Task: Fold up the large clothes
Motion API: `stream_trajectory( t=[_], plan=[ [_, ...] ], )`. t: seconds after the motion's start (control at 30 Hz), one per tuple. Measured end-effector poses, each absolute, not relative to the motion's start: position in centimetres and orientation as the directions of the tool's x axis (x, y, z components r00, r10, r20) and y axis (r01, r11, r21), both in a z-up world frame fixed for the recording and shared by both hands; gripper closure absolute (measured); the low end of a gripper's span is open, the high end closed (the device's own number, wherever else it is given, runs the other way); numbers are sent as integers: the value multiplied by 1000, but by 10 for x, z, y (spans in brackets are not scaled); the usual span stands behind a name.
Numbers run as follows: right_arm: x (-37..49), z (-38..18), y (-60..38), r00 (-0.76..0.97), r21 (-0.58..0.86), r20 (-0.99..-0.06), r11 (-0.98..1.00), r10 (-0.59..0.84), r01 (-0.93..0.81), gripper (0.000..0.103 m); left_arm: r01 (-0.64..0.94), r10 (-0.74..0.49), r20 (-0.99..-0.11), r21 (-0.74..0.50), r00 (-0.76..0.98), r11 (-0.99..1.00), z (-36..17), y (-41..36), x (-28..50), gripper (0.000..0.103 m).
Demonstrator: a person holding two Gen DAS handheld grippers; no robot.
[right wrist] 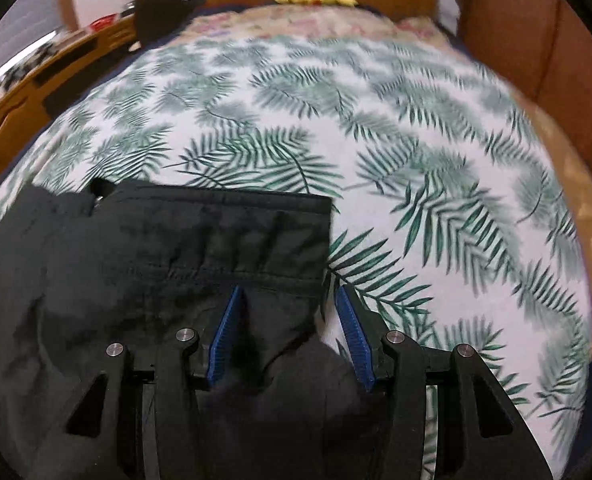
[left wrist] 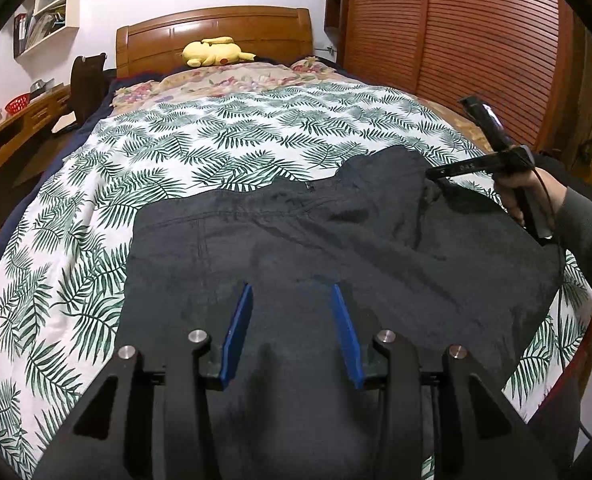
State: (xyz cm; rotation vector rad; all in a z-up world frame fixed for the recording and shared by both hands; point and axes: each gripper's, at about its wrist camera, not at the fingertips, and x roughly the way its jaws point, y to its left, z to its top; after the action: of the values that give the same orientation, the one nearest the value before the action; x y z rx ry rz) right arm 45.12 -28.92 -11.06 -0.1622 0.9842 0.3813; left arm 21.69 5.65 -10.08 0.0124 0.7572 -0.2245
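Leaf-print bedspread (left wrist: 224, 136), dark trousers (left wrist: 296, 240) spread flat (creased, waistband rumpled)

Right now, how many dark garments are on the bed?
1. A single dark garment lies spread on the leaf-print cover, near the foot of the bed; the right wrist view shows its far-right corner. Anything underneath it would be hidden.
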Motion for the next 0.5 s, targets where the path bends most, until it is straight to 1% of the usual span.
stream_trajectory(
  t=[0.07,0.17,0.2,0.23,0.27,0.3,0.37,0.4,0.43,0.5],
  plan=[
    [458,-116,-285,473,54,-846,922,246,-384,53,207,-197,-683,-67,704,976,-101,56,217,63],
    [460,-122,-273,441,43,-864,907,245,-419,54,211,-194,-685,-60,702,976,-101,54,217,63],
    [459,-124,-269,436,33,-866,899,244,-437,63,212,-194,-685,-59,702,976,-101,54,217,63],
    [458,-124,-264,439,5,-867,887,234,-463,70,213,-195,-685,-58,702,975,-102,53,217,63],
    [455,-123,-259,455,-32,-864,877,217,-479,87,214,-195,-686,-58,701,975,-102,52,217,63],
    [454,-122,-258,466,-51,-859,871,211,-489,94,217,-196,-686,-57,700,974,-102,51,217,63],
    [450,-111,-258,512,-82,-833,868,210,-489,99,222,-198,-686,-55,700,973,-102,49,217,63],
    [447,-102,-260,564,-123,-803,874,190,-470,100,224,-199,-686,-53,700,973,-102,49,217,63],
    [446,-88,-266,627,-165,-763,891,157,-424,100,227,-199,-688,-51,698,973,-102,48,217,63],
    [450,-72,-279,682,-177,-724,927,106,-332,100,228,-197,-690,-48,697,973,-103,47,217,63]
  ],
)
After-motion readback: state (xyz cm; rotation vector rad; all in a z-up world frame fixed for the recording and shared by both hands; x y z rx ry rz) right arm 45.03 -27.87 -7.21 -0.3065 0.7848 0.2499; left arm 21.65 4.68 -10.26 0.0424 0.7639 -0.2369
